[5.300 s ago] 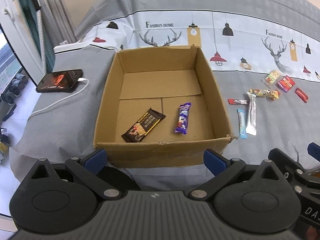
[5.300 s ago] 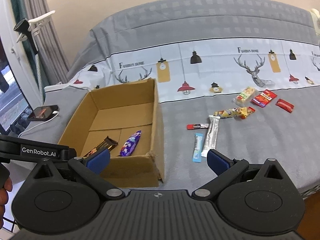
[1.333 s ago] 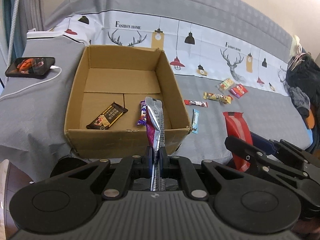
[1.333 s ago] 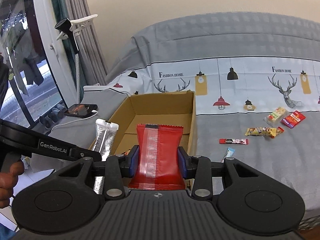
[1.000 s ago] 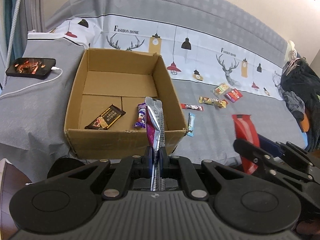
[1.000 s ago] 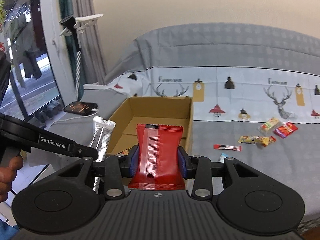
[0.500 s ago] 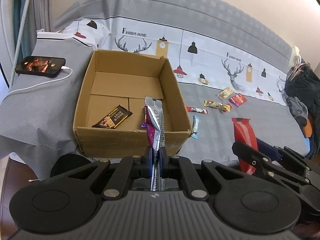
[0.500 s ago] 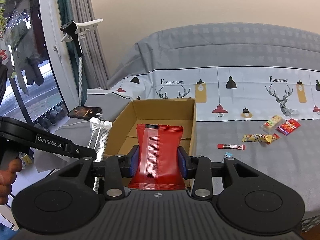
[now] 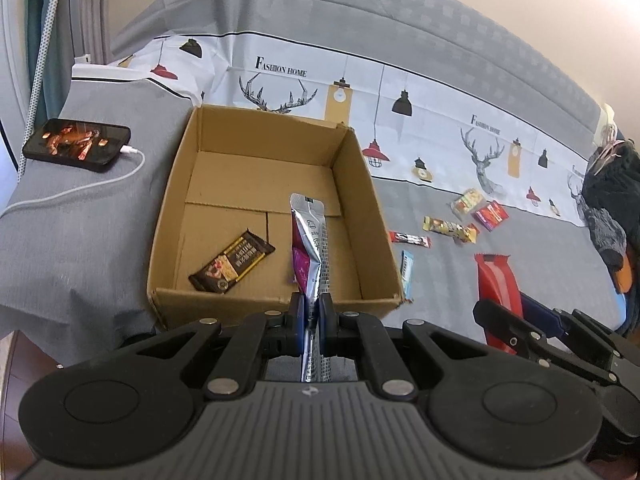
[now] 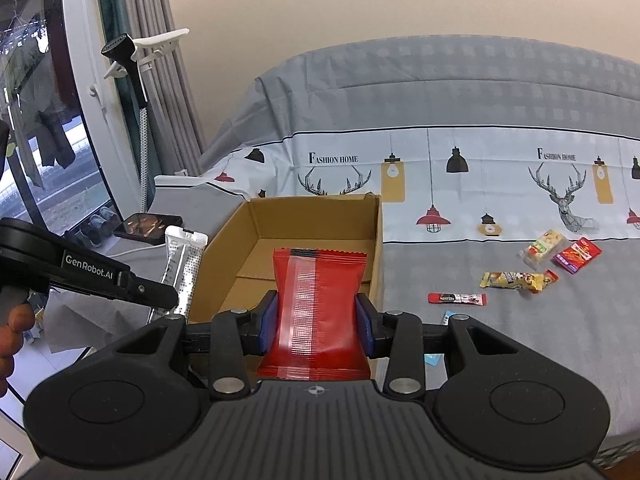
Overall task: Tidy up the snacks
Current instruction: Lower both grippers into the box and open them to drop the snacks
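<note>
An open cardboard box [image 9: 170, 216] [image 10: 374, 240] sits on the grey bedspread. A dark chocolate bar [image 9: 231, 261] lies on its floor, and a purple snack lies there too, mostly hidden behind the silver packet. My left gripper [image 9: 312, 312] is shut on a silver stick packet [image 9: 314, 240] [image 10: 184, 264], held upright just before the box's near wall. My right gripper [image 10: 316, 320] is shut on a red snack bag [image 10: 318, 304] [image 9: 496, 280], held to the right of the box's near corner.
Several small snacks lie on the bedspread right of the box: a red stick [image 10: 457, 299], a yellow bar [image 10: 514, 280], a pale pack [image 10: 542, 243], a red pack [image 10: 577, 255], a blue stick [image 9: 407, 270]. A phone [image 9: 76, 143] with a white cable lies left of the box. A person's hand [image 10: 12, 328] holds the left gripper.
Both grippers have drifted sideways along the bed's front with their packets still held; the box now sits more to the centre in the left wrist view. Neither grip has changed.
</note>
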The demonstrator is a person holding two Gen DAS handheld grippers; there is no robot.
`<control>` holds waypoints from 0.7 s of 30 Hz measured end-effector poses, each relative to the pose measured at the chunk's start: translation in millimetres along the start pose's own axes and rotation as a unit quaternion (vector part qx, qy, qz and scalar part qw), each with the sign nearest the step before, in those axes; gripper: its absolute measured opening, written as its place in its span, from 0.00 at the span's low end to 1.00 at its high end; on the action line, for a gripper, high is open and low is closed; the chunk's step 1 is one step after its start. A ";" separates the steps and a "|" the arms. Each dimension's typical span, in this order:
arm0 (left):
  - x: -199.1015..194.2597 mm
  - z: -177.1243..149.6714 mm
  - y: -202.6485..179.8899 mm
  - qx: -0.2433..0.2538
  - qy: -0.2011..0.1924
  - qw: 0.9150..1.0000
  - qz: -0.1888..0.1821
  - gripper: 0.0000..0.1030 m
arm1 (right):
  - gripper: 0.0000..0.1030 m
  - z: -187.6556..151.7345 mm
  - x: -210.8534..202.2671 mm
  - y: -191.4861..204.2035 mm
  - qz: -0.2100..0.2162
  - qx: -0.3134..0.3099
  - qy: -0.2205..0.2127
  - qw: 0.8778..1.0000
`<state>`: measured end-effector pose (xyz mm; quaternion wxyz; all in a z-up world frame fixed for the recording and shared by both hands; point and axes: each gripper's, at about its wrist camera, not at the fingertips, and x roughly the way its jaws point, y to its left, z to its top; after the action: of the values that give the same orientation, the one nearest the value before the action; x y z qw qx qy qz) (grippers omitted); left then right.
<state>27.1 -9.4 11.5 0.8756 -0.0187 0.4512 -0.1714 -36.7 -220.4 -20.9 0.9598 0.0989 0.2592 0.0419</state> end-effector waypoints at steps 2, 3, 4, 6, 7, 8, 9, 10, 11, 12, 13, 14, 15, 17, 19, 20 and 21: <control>5.7 5.6 2.4 -0.001 0.001 1.000 0.000 0.07 | 0.41 3.1 7.6 -1.1 0.000 0.000 0.005 1.000; 8.9 8.7 2.8 -0.001 0.002 1.000 0.000 0.07 | 0.41 4.5 11.0 -1.9 0.000 0.000 0.008 1.000; 12.3 11.7 3.0 -0.001 0.003 1.000 0.002 0.07 | 0.41 6.0 15.2 -2.6 0.000 0.000 0.011 1.000; 18.9 16.5 4.1 0.000 0.005 1.000 0.003 0.07 | 0.41 8.2 21.9 -4.1 0.001 0.001 0.016 1.000; 22.8 18.8 4.6 0.001 0.007 1.000 0.005 0.07 | 0.41 9.5 25.9 -4.5 0.001 0.001 0.018 1.000; 26.9 21.1 5.2 0.001 0.009 1.000 0.007 0.07 | 0.41 10.9 30.3 -5.0 0.001 0.002 0.021 1.000; 31.1 23.3 6.0 0.001 0.011 1.000 0.009 0.07 | 0.41 12.4 34.3 -5.1 0.001 0.003 0.023 1.000; 35.2 25.4 6.3 0.001 0.013 1.000 0.010 0.07 | 0.41 13.6 38.5 -5.3 0.002 0.003 0.026 1.000; 39.2 28.1 7.1 0.001 0.015 1.000 0.011 0.07 | 0.41 15.1 42.8 -5.6 0.002 0.003 0.028 1.000; 43.5 30.9 7.8 0.001 0.017 1.000 0.012 0.07 | 0.41 16.9 47.2 -5.6 0.003 0.003 0.029 1.000; 47.1 33.6 8.8 0.001 0.019 1.000 0.013 0.07 | 0.41 18.7 52.0 -5.5 0.003 0.001 0.031 1.000; 50.7 36.2 10.0 0.002 0.021 1.000 0.014 0.07 | 0.41 20.5 56.1 -5.4 0.004 0.001 0.032 0.999; 54.5 38.6 10.4 0.002 0.022 1.000 0.015 0.07 | 0.41 22.5 61.2 -5.5 0.005 0.002 0.034 0.999; 62.3 44.3 11.6 0.004 0.023 1.000 0.018 0.07 | 0.41 25.6 69.9 -6.3 0.008 0.003 0.037 0.999; 69.7 49.4 12.7 0.005 0.025 0.999 0.021 0.07 | 0.41 28.5 79.7 -7.3 0.009 0.004 0.041 0.999; 72.8 51.8 13.0 0.005 0.026 0.999 0.022 0.07 | 0.41 29.9 84.2 -7.8 0.010 0.004 0.043 0.999; 77.4 54.4 13.8 0.005 0.027 0.999 0.024 0.07 | 0.41 31.2 89.1 -7.9 0.010 0.003 0.044 0.999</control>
<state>115.6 -27.6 -19.5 0.8668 0.0012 0.4744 -0.1533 56.2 -221.6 -39.7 0.9468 0.1027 0.3001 0.0550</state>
